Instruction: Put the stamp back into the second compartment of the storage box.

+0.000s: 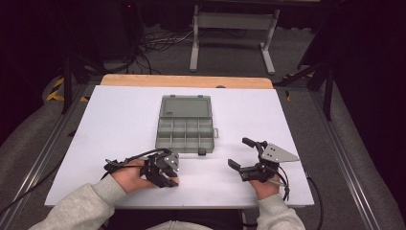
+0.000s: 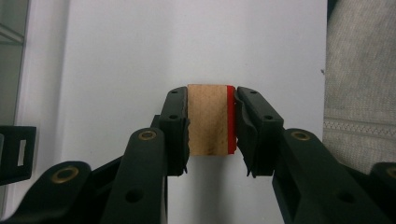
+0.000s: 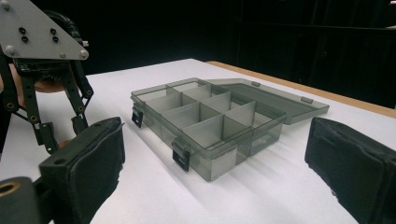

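My left gripper [image 2: 211, 122] has its jaws clamped on a small wooden block [image 2: 208, 120] with one red face, low over the white table [image 1: 119, 120] just before the open box [image 1: 185, 125]. My right gripper [image 3: 215, 186] hangs with jaws spread wide and nothing between them, aimed at the box from the side.

To do this well, I judge I should lift straight up without loosening, so the block doesn't twist between the pads, then carry it over one compartment and lower it between the dividers before letting go. The right one could steady the box.

The table is white and bare apart from the box; beyond it, dark curtains, grey carpet and loose cables.
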`<state>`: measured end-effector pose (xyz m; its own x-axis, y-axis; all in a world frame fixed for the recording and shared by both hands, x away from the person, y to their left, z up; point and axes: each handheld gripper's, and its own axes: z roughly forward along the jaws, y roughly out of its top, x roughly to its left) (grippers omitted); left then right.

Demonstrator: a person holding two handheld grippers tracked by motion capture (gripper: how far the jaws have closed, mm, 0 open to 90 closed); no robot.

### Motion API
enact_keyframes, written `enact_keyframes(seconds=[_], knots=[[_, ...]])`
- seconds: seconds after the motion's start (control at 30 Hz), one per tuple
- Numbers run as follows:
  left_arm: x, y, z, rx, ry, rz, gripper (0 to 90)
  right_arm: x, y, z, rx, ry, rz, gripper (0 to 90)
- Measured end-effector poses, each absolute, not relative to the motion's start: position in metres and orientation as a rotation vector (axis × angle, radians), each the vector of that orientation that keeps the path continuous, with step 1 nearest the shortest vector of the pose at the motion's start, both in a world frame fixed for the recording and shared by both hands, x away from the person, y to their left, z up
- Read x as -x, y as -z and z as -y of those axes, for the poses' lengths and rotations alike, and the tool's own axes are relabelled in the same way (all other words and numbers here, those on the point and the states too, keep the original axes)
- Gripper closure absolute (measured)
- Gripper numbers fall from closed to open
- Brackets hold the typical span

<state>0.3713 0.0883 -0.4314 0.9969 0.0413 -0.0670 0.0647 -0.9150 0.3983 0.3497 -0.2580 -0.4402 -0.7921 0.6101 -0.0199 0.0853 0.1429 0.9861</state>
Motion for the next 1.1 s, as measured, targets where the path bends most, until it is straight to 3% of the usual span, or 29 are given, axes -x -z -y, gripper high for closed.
enact_keyframes(seconds=[1.1], knots=[[-0.388,0.383,-0.097,-2.571,-0.017,-0.163,66.1,-0.348,0.439,0.258,-0.653,-1.692,-1.992,5.4]])
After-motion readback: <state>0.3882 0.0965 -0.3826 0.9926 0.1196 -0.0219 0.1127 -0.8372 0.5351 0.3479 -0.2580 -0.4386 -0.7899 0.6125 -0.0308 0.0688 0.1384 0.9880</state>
